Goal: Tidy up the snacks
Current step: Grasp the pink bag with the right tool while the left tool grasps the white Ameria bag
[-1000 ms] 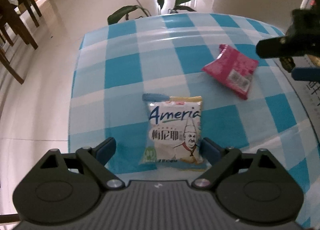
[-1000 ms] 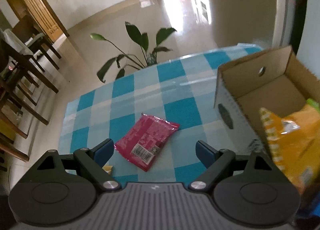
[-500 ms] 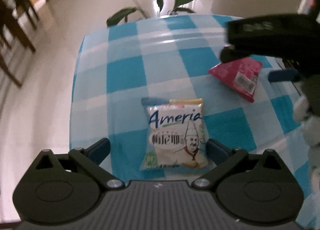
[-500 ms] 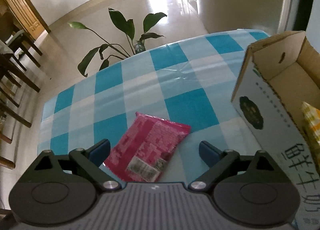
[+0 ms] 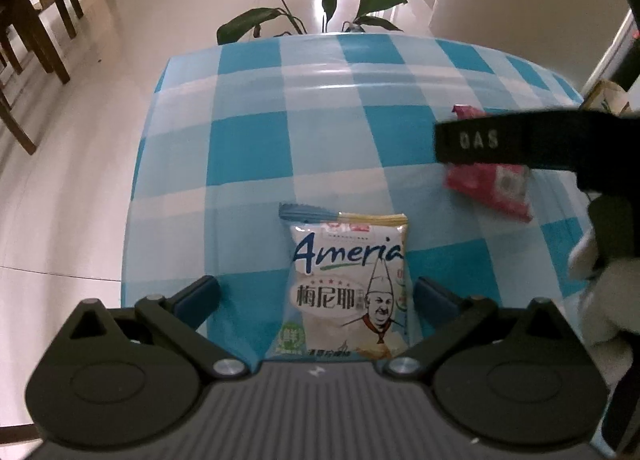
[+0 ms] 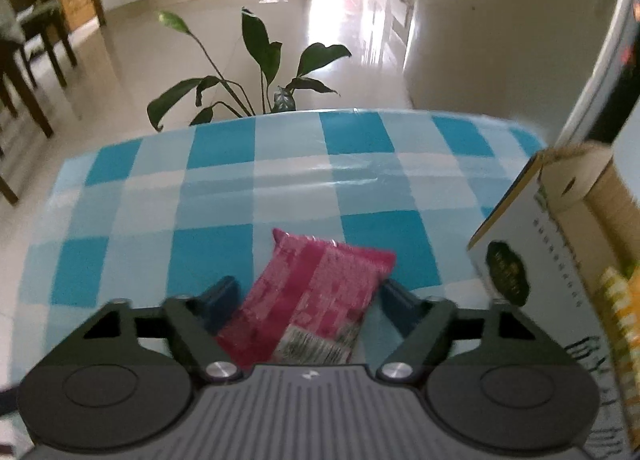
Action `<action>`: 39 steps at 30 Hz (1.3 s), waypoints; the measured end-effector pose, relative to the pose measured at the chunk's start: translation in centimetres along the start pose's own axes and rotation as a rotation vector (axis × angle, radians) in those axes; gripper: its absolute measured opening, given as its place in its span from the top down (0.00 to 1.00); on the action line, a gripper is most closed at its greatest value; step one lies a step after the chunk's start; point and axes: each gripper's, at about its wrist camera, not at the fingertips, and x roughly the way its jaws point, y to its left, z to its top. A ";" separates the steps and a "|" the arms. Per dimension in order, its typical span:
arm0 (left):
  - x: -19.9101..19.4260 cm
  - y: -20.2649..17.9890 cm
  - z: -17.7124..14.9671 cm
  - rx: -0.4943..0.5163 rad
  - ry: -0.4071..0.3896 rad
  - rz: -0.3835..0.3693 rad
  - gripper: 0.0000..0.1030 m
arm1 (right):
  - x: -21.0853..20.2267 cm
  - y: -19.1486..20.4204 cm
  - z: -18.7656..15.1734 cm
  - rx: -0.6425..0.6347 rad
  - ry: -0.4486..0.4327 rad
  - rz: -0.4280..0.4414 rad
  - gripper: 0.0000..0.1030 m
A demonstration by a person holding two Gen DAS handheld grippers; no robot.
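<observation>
A white snack pack (image 5: pixel 348 284) with a chef printed on it lies flat on the blue checked tablecloth (image 5: pixel 280 139). My left gripper (image 5: pixel 316 292) stands wide open around its near end, the left finger well clear of it. In the right wrist view a pink snack pack (image 6: pixel 316 292) sits between the fingers of my right gripper (image 6: pixel 310 294). Its jaws are closing and both pads meet the pack's sides. The same pink pack (image 5: pixel 504 187) shows at the right of the left wrist view, half hidden behind the right tool's black body (image 5: pixel 500 141).
An open cardboard box (image 6: pixel 532 260) stands at the table's right, with a yellow snack bag (image 6: pixel 624 308) inside. A gloved hand (image 5: pixel 608 300) shows at the right. Past the far table edge a potted plant (image 6: pixel 260 71) rises from the floor; wooden chairs (image 5: pixel 24 19) stand far left.
My right gripper came down and forward over the pink pack, and its fingers closed in from wide apart onto the pack's sides. The left gripper opened a little wider and stayed over the white pack.
</observation>
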 end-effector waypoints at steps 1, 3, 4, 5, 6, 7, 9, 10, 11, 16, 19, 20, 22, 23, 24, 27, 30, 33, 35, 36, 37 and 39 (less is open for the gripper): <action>0.0 0.0 0.0 -0.003 0.001 0.000 0.00 | -0.1 -0.1 -0.1 -0.010 -0.010 0.010 0.33; 0.0 0.0 0.1 -0.004 0.009 -0.001 0.00 | -0.4 -0.4 -0.2 -0.029 -0.010 0.024 0.44; 0.0 0.0 0.1 -0.006 0.014 -0.002 0.00 | -0.5 -0.5 -0.3 -0.040 -0.006 0.036 0.44; -0.1 0.0 0.2 -0.006 0.018 -0.002 0.00 | -0.7 -0.6 -0.4 -0.046 -0.002 0.047 0.45; -0.1 0.0 0.2 -0.006 0.021 -0.002 0.00 | -0.9 -0.8 -0.6 -0.050 0.002 0.057 0.46; -0.1 0.0 0.2 -0.006 0.022 -0.002 0.00 | -1.1 -1.0 -0.8 -0.048 0.009 0.067 0.46; 0.1 0.1 0.4 -0.004 0.023 -0.004 0.00 | -1.7 -1.5 -1.1 -0.028 0.025 0.094 0.46; 0.1 0.1 0.4 -0.002 0.022 -0.005 0.00 | -2.0 -1.8 -1.3 -0.012 0.037 0.110 0.46; 0.1 0.1 0.4 0.000 0.021 -0.006 0.00 | -2.4 -2.2 -1.4 0.006 0.047 0.128 0.46; 0.0 0.0 0.2 -0.001 0.014 -0.002 0.00 | -5.2 -3.3 -2.9 0.041 0.047 0.139 0.46; -0.1 0.0 0.2 -0.006 0.014 -0.002 0.01 | -7.3 -4.4 -4.1 0.074 0.034 0.142 0.46; -0.1 -0.1 0.2 -0.006 0.012 -0.002 0.02 | -7.9 -4.8 -4.5 0.090 0.032 0.144 0.46; -0.2 -0.1 0.1 -0.005 0.006 -0.004 0.05 | -9.0 -5.7 -5.2 0.125 0.023 0.145 0.46; -0.3 -0.1 0.1 -0.002 0.001 -0.005 0.08 | -9.3 -5.9 -5.3 0.138 0.018 0.146 0.46; -0.5 -0.2 0.1 0.001 -0.006 -0.008 0.10 | -9.5 -6.2 -5.3 0.146 0.011 0.147 0.46; -1.1 -0.8 0.2 0.020 -0.039 -0.010 0.31 | -9.8 -6.4 -5.1 0.140 -0.007 0.153 0.46; -1.4 -1.5 0.5 0.042 -0.056 -0.021 0.52 | -9.5 -6.2 -4.7 0.129 -0.011 0.170 0.46; -1.4 -1.6 0.6 0.014 -0.057 -0.036 0.52 | -9.3 -6.0 -4.4 0.113 -0.014 0.181 0.45; -1.5 -1.7 0.6 0.010 -0.058 -0.049 0.52 | -9.4 -6.0 -4.2 0.107 -0.019 0.188 0.46; -1.5 -1.7 0.6 0.003 -0.057 -0.057 0.52 | -9.5 -6.0 -4.1 0.106 -0.021 0.193 0.46; -1.6 -1.7 0.5 -0.003 -0.055 -0.065 0.52 | -9.6 -6.0 -4.0 0.105 -0.025 0.200 0.46; -1.6 -1.7 0.5 -0.005 -0.053 -0.071 0.52 | -10.0 -6.2 -4.0 0.099 -0.034 0.206 0.45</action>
